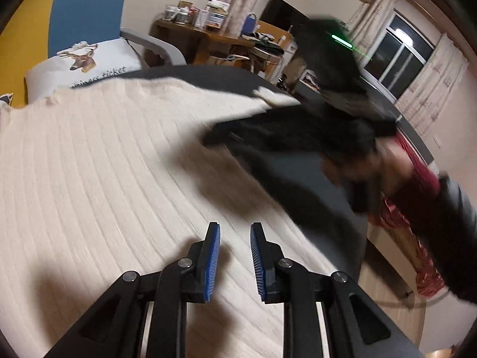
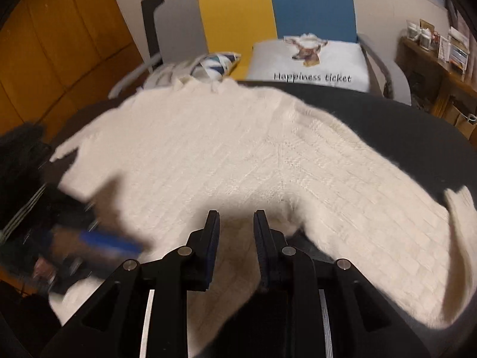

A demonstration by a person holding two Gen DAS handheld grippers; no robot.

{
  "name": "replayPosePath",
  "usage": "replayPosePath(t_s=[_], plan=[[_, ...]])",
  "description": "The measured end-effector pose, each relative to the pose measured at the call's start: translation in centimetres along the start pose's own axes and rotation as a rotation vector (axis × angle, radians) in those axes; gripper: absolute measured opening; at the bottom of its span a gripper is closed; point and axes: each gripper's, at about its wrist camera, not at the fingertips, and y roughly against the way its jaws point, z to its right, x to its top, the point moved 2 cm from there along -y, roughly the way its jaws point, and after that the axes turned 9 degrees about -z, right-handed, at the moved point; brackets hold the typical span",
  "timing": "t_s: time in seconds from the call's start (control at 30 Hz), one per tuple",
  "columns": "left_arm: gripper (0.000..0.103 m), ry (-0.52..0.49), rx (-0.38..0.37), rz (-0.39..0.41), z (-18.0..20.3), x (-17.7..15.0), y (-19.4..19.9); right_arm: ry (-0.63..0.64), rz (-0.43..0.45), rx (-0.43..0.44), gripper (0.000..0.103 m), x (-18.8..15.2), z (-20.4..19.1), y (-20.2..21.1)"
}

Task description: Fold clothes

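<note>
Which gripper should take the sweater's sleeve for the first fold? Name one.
Right, probably. The right gripper hangs open over the cream sweater with the sleeve running off to its side; the left gripper, also open, faces only the sweater's body.

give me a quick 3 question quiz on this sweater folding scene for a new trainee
1. True or false: the left hand-held gripper is clamped on the cream knit sweater.
2. Which lies under the sweater? A) a dark surface B) a wooden floor C) a glass table
3. Fill in: the white cushion behind the sweater shows a ____ head above its printed words.

Key
1. False: its jaws stand apart with nothing between them, as do those of the right hand-held gripper.
2. A
3. deer
</note>
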Motion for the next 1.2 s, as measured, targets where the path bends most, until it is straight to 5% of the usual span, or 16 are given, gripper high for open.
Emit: replayPosePath(t_s=[0.23,0.5,0.63,0.73,0.87,1.03,1.13,1.2], plan=[[0.02,-0.008,0.006,-0.044,-0.4,-2.1,-1.1,-0.009,-0.087,-0.177,0.02,1.4,1.9,-2.9],[0.021,0.012,0.024,-0.004,-0.3,-3.0,0.4,-0.061,-0.058,-0.139,0.021,0.9,1.5,-1.3],[0.021,0.059,0.032,0.044,-1.2,-4.3,2.8,0.087,-0.078,-0.029,0.021,-1.3,-2.6,0.9],[0.02,0.073,0.105,-0.001,-2.0,-5.4,2.2,0.106,-0.161,-0.019,0.021,-3.4,-3.8,-0.1],[0.019,0.096,0.13,-0.006,-2.0,-5.8,2.6,-0.023,-0.127,-0.006,0.021,-4.8,-1.8,-0.5],[0.02,0.173,0.188,0.112,-3.3,-7.1,6.5,-0.02,-0.093,-0.045,0.024,-5.7,-4.1,2.0],[0.02,0.257,0.288,0.112,-5.4,-8.4,7.7,-0.018,-0.085,-0.037,0.024,-7.2,-6.5,2.6],[0.02,0.276,0.367,0.071,-6.7,-9.6,7.4,-0.028,-0.153,-0.113,0.024,-8.1,-6.8,1.0]])
